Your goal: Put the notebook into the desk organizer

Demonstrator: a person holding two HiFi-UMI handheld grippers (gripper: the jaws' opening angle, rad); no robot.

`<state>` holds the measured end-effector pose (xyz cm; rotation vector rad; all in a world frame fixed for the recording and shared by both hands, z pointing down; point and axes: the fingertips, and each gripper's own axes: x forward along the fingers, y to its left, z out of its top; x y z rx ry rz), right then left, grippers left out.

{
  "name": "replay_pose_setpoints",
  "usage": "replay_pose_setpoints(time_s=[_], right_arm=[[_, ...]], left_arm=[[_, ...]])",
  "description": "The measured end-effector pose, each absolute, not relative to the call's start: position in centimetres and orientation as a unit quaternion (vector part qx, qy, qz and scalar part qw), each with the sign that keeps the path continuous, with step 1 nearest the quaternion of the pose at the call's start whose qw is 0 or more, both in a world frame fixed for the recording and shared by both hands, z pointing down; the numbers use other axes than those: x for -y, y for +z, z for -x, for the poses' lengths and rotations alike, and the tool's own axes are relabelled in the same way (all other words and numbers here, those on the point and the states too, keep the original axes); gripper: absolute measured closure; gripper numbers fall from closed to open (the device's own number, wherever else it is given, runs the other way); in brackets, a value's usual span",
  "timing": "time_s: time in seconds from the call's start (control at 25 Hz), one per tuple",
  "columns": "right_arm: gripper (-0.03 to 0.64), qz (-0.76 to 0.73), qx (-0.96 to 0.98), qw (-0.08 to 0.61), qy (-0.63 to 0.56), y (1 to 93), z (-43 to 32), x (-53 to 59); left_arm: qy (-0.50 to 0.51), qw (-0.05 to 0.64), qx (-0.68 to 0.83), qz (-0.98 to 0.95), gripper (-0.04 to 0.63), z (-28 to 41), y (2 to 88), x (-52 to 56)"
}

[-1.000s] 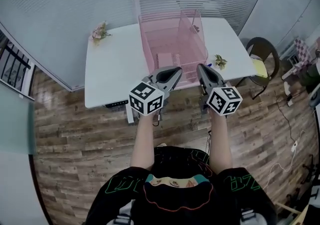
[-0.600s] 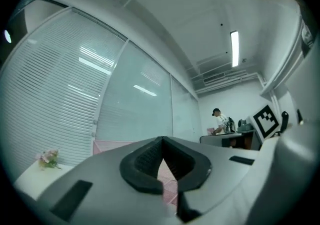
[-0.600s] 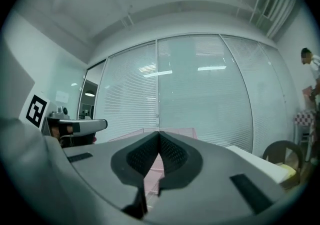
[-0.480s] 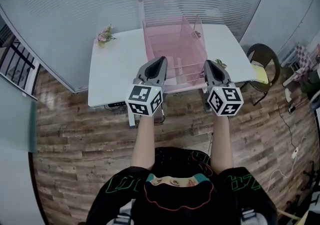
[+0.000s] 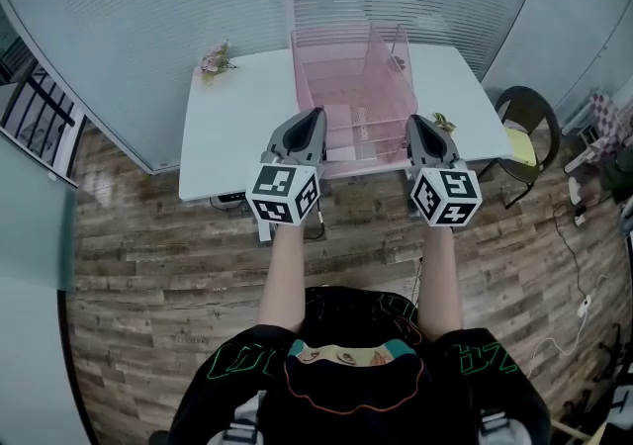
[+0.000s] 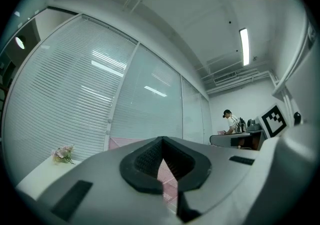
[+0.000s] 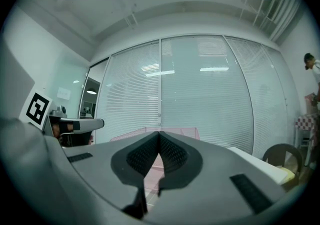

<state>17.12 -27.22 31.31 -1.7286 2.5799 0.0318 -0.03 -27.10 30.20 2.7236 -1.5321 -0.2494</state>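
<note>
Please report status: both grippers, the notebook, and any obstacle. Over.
Left gripper and right gripper shut, empty. Pink desk organizer on white table ahead; notebook not visible. Nothing between grippers and organizer.

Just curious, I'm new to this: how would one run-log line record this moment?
left gripper: shut, empty | right gripper: shut, empty | pink desk organizer: on white table

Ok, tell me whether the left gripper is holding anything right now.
No, the left gripper has its jaws shut tip to tip with nothing between them.
</note>
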Motion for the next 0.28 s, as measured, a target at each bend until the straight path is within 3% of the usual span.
replay_pose_setpoints(time_s=[0.28], right_arm=[[0.614, 0.556, -0.831, 0.016, 0.025, 31.05, -17.08, 27.49]], left_arm=[[-0.085, 0.005, 0.489, -0.868, 0.6, 0.06, 30.42, 27.44]])
